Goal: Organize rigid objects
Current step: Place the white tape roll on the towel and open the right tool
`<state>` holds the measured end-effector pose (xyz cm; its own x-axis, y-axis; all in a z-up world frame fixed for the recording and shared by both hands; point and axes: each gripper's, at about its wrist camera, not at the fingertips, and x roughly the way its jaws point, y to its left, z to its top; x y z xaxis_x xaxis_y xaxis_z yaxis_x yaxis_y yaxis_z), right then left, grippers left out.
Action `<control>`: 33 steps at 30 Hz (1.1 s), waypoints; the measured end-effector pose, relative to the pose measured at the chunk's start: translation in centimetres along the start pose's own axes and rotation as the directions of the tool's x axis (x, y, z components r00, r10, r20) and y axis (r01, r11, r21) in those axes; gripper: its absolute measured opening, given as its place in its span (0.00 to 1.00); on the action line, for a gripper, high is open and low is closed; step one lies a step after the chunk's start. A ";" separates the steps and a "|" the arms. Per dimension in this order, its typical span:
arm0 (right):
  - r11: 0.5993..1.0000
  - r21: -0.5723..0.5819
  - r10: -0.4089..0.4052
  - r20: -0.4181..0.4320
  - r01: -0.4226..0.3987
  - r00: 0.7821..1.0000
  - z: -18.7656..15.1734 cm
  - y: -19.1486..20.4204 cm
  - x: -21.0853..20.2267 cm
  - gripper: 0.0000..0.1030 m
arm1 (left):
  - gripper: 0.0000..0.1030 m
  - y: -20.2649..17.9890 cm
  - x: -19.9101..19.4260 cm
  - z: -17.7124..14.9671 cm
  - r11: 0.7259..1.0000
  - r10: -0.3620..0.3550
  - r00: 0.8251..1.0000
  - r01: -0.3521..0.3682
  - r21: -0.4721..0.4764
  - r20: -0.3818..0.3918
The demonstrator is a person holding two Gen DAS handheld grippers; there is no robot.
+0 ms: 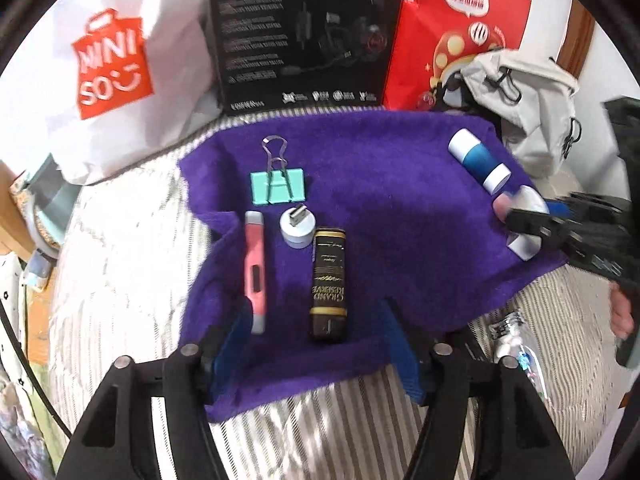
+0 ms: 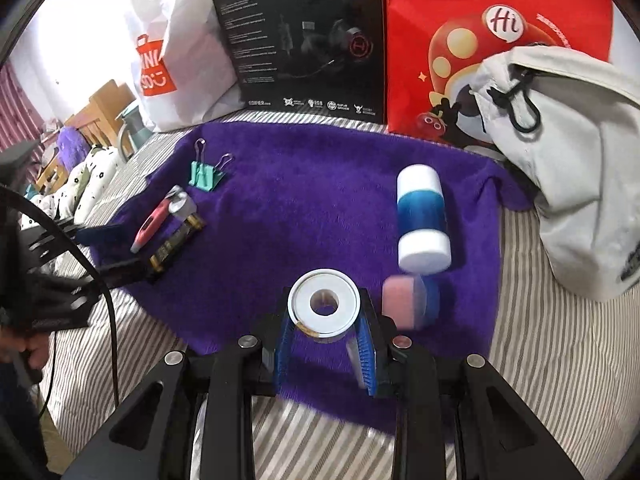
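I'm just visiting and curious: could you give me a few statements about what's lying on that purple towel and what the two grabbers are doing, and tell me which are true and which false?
1. The right gripper is clamped on a white ring-shaped roll. True.
2. The left gripper is holding the black and gold tube. False: its fingers are spread wide and the tube simply lies on the purple towel between them.
3. The green binder clip lies on the striped bedding. False: it is on the towel.
4. A blue and white cylinder lies on the towel beyond the roll. True.
5. The pink pen-like stick lies beside the tube. True.
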<state>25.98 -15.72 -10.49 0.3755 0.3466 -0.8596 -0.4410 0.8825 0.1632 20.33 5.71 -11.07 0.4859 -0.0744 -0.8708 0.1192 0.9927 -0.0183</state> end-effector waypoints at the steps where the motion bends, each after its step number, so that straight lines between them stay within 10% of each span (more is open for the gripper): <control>1: 1.000 0.001 -0.002 0.000 0.002 1.000 0.5 -0.1 0.3 0.28 | 0.65 0.2 -0.6 -0.2 1.000 0.002 1.000 -0.002 -0.008 0.008; 23: 0.992 -0.071 -0.106 -0.056 0.102 0.993 4.9 -0.2 7.1 0.29 | 0.66 4.0 -4.0 -3.0 0.990 -0.043 0.998 0.048 -0.130 0.035; 33: 0.990 -0.088 -0.118 -0.113 0.109 0.987 3.5 0.0 6.3 0.54 | 0.66 4.2 -4.6 -4.6 0.986 -0.050 0.998 0.054 -0.155 0.033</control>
<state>31.21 -12.40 -14.16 0.3306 0.2015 -0.9220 -0.4677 0.8835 0.0254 14.67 10.67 -9.39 0.5076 -0.1267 -0.8522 0.0097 0.9899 -0.1414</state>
